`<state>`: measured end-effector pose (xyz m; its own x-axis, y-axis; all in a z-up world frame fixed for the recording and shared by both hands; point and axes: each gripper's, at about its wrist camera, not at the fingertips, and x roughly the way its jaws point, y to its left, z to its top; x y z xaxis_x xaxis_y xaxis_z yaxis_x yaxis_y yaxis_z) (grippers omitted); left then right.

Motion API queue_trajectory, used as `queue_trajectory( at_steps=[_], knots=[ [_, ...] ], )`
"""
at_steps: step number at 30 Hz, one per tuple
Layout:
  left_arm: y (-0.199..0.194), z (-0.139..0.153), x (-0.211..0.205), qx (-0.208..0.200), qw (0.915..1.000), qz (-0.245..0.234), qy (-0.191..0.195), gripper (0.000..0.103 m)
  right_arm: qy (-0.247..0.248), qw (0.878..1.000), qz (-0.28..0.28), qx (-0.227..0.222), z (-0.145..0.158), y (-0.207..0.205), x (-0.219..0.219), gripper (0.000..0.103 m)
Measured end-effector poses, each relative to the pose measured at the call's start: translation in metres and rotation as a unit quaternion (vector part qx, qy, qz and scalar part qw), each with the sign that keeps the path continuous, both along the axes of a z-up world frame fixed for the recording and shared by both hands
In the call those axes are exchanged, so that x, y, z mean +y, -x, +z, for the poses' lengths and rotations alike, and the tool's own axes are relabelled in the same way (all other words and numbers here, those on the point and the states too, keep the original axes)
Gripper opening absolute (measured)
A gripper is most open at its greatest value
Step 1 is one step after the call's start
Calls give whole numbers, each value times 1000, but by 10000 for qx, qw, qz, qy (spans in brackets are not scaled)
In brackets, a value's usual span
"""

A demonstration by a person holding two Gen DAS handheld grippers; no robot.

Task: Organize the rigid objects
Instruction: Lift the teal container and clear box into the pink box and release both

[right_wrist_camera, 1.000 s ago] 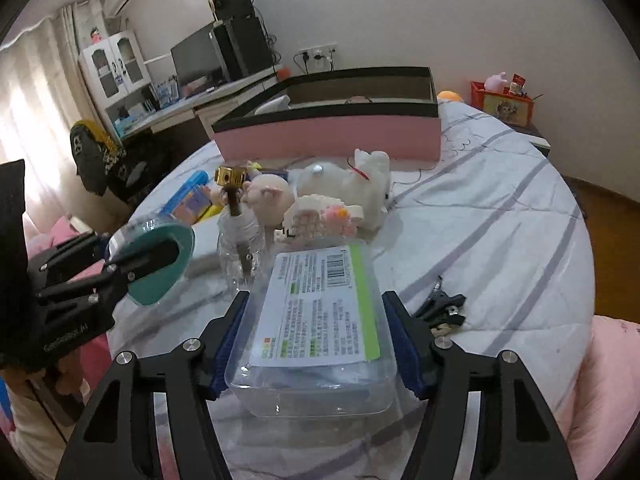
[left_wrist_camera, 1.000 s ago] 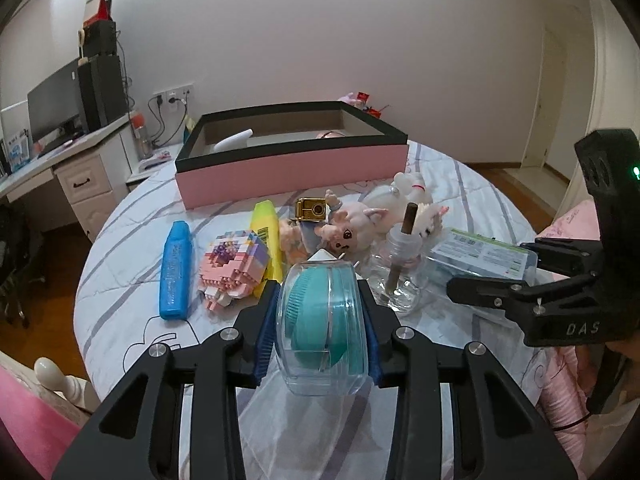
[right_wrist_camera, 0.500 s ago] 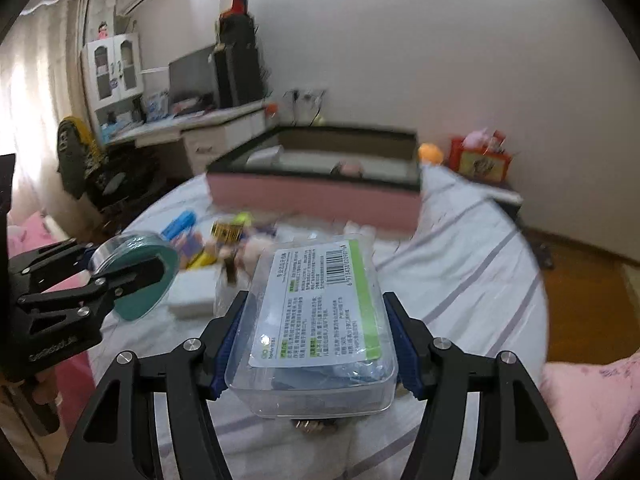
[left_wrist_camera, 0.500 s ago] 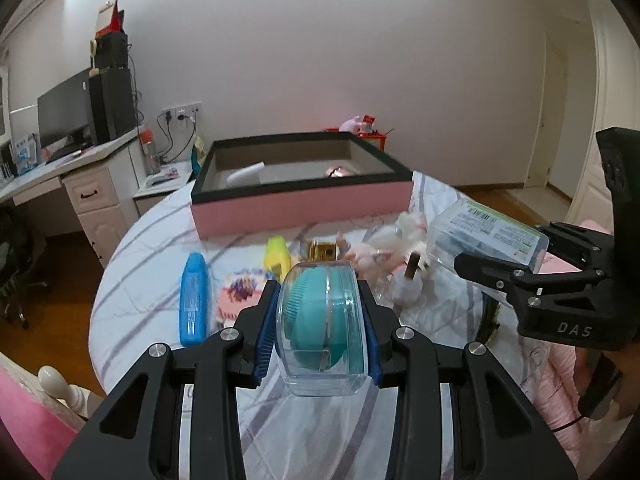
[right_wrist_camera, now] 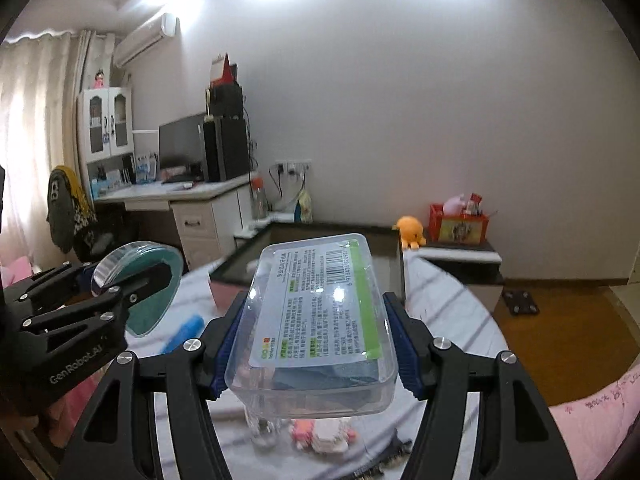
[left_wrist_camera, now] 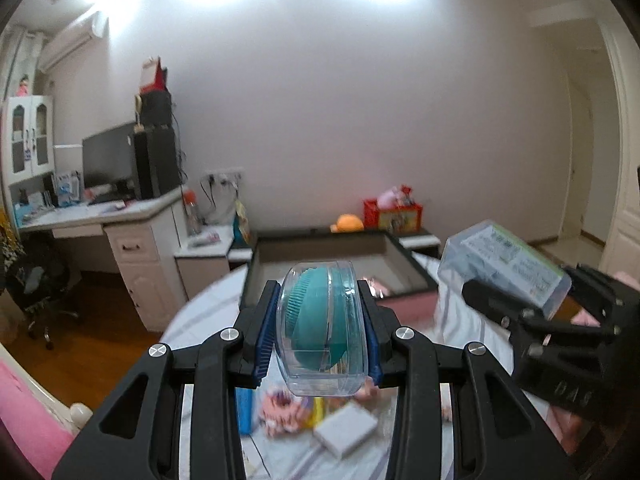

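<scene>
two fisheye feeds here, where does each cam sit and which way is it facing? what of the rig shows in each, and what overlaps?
Left wrist: sits on the left gripper, facing the pink box and far wall; its jaws clamp a clear case with a teal brush; the right gripper shows at right.
Right wrist: sits on the right gripper, facing the same box and desk; its jaws clamp a labelled clear box; the left gripper shows at left.
Shared: both held items, the pink box, desk, bed cover.
</scene>
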<state>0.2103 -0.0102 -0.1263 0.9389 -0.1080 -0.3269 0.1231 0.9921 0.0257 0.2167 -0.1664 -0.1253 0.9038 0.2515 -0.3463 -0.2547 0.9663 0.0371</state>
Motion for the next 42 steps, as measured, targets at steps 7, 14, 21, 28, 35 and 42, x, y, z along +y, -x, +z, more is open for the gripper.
queue_trajectory(
  at_steps=[7, 14, 21, 28, 35, 42],
  knots=[
    [-2, 33, 0, -512, 9985, 191, -100, 37, -94, 9995, 7, -304, 24, -6, 5, 66],
    [-24, 40, 3, -603, 9979, 189, -128, 37, -90, 9992, 24, -391, 33, -21, 10, 66],
    [-63, 33, -2, -427, 9988, 98, -219, 37, 55, 9998, 23, -188, 24, -58, 12, 66],
    [-143, 19, -7, 141, 9994, -59, -303, 37, 295, 9990, -33, 339, 7, -133, 11, 66],
    [-237, -29, -18, 1237, 9908, -235, -502, 37, 580, 9900, -95, 1284, -36, -210, 12, 66],
    [-281, -71, -39, 1982, 9768, -338, -734, 37, 859, 9671, -264, 2381, -84, -256, 6, 66]
  ],
)
